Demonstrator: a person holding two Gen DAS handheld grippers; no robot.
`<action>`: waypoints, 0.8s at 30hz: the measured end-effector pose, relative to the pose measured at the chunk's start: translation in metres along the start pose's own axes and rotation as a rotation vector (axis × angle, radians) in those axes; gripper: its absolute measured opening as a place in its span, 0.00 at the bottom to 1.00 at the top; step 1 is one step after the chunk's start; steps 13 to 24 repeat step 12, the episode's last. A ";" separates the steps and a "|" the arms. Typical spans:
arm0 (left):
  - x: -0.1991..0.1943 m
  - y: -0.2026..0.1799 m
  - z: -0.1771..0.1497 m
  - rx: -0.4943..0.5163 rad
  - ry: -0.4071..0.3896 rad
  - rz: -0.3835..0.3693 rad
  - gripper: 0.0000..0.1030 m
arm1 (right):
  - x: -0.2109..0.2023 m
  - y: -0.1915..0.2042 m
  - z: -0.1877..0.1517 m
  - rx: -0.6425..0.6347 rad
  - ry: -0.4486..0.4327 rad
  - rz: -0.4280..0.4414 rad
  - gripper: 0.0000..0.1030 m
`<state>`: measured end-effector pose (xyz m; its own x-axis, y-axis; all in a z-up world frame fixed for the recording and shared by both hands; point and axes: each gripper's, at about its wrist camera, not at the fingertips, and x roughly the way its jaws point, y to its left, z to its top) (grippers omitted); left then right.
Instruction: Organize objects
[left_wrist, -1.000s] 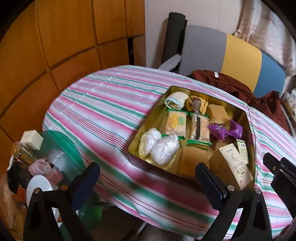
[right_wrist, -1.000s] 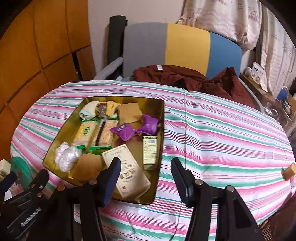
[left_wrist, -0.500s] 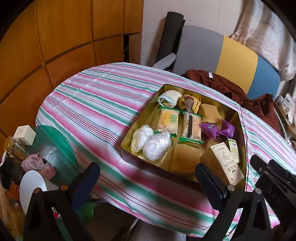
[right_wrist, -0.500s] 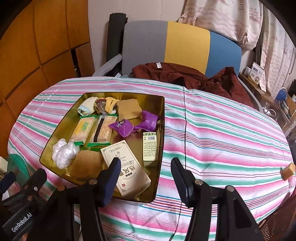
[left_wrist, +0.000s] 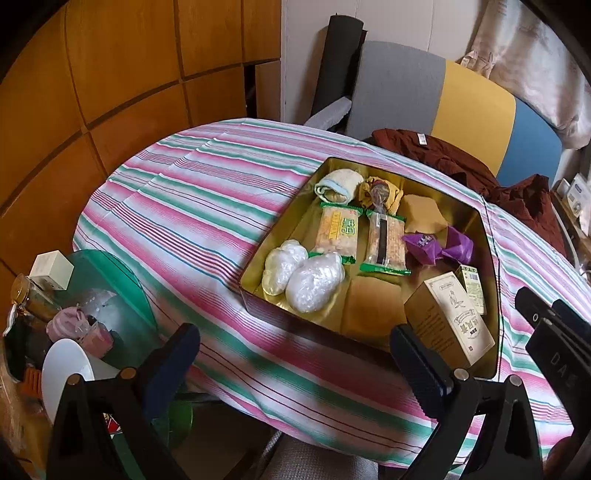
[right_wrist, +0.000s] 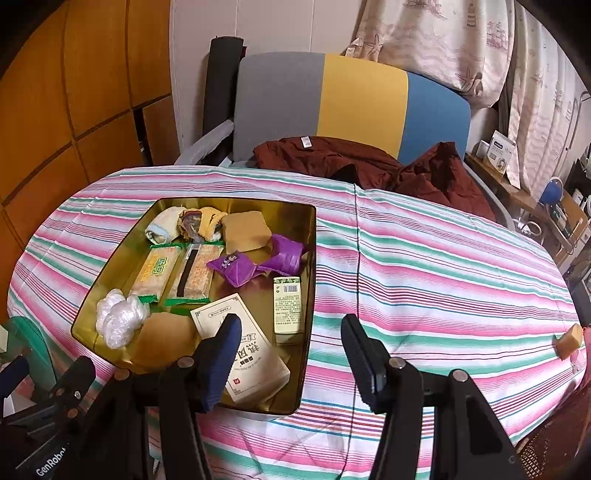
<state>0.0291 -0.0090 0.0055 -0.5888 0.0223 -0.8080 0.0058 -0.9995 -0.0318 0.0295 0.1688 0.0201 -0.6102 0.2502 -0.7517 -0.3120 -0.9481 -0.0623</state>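
Observation:
A gold tin tray (left_wrist: 295, 206) (right_wrist: 110, 254) lies on the striped tablecloth. It holds a rolled towel (left_wrist: 338, 186), two cracker packets (left_wrist: 338, 230), white plastic-wrapped lumps (left_wrist: 312, 280), purple wrappers (right_wrist: 240, 267), a cream box (right_wrist: 255, 350) and a small green-white box (right_wrist: 287, 304). My left gripper (left_wrist: 291, 354) hangs open and empty over the table's near edge, short of the tray's front left corner. My right gripper (right_wrist: 290, 332) is open over the tray's near right corner, its left finger just above the cream box, nothing between the pads. A small tan block (right_wrist: 570, 341) sits at the table's far right edge.
A chair (right_wrist: 362, 99) with a grey, yellow and blue back stands behind the table, a maroon garment (right_wrist: 369, 162) draped on it. A green glass side table (left_wrist: 99, 291) with jars and a white bowl (left_wrist: 66, 369) is at the lower left. Wooden panels line the left wall.
Nothing in the tray has moved and both grippers keep the same opening. Both views have drifted only slightly.

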 end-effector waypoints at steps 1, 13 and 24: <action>0.001 -0.001 0.000 0.003 0.008 -0.011 1.00 | 0.001 0.000 0.000 0.002 0.001 0.000 0.55; 0.002 -0.006 -0.004 0.026 -0.001 -0.015 1.00 | 0.007 -0.005 -0.003 0.024 0.018 -0.003 0.55; 0.002 -0.006 -0.004 0.026 -0.001 -0.015 1.00 | 0.007 -0.005 -0.003 0.024 0.018 -0.003 0.55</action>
